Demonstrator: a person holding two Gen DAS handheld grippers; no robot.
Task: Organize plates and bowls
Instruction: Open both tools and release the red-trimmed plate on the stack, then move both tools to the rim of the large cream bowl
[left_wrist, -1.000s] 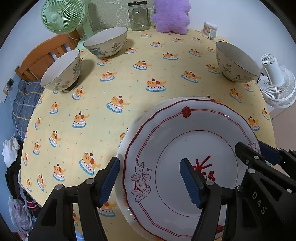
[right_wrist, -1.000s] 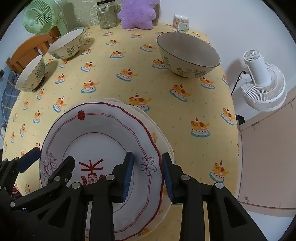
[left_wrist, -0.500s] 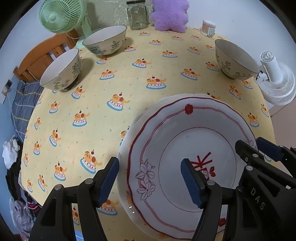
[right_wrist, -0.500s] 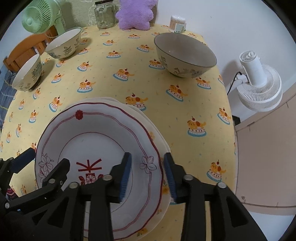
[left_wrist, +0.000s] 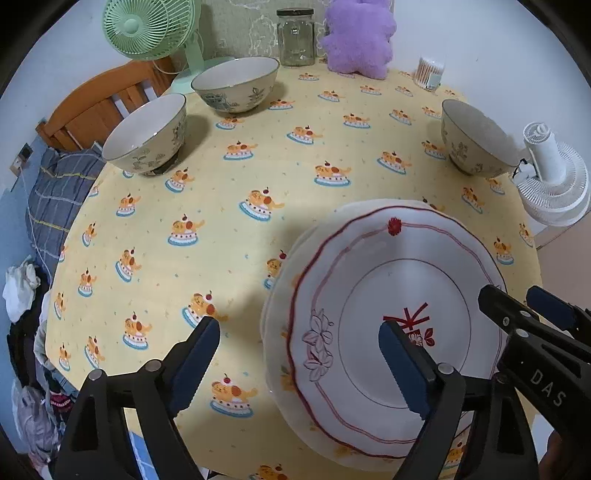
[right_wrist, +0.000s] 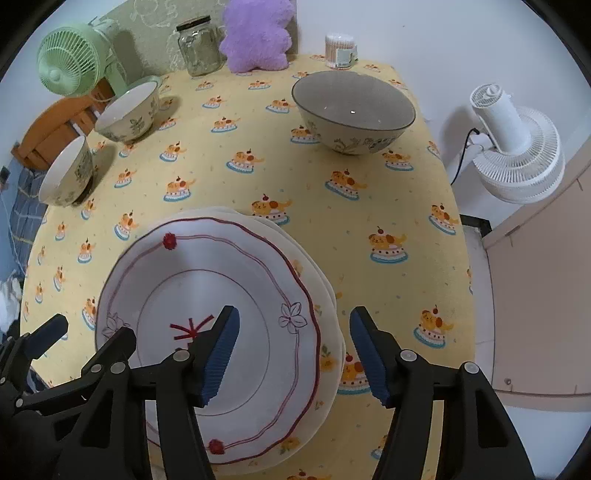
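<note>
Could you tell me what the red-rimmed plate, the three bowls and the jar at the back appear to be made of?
Red-rimmed plate: likely glazed ceramic or porcelain; smooth white with painted red lines, though melamine can't be ruled out.
Bowls: probably glazed stoneware or ceramic; glossy insides with highlights, printed leaf motifs, dark rims.
Jar: clear glass, see-through with a dark lid.

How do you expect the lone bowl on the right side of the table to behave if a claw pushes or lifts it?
The bowl looks like glazed ceramic, so probably stiff, fairly heavy and breakable. Its foot seems narrow under a wide rim, so a high push might tip it. The glossy glaze may slip between pads.
</note>
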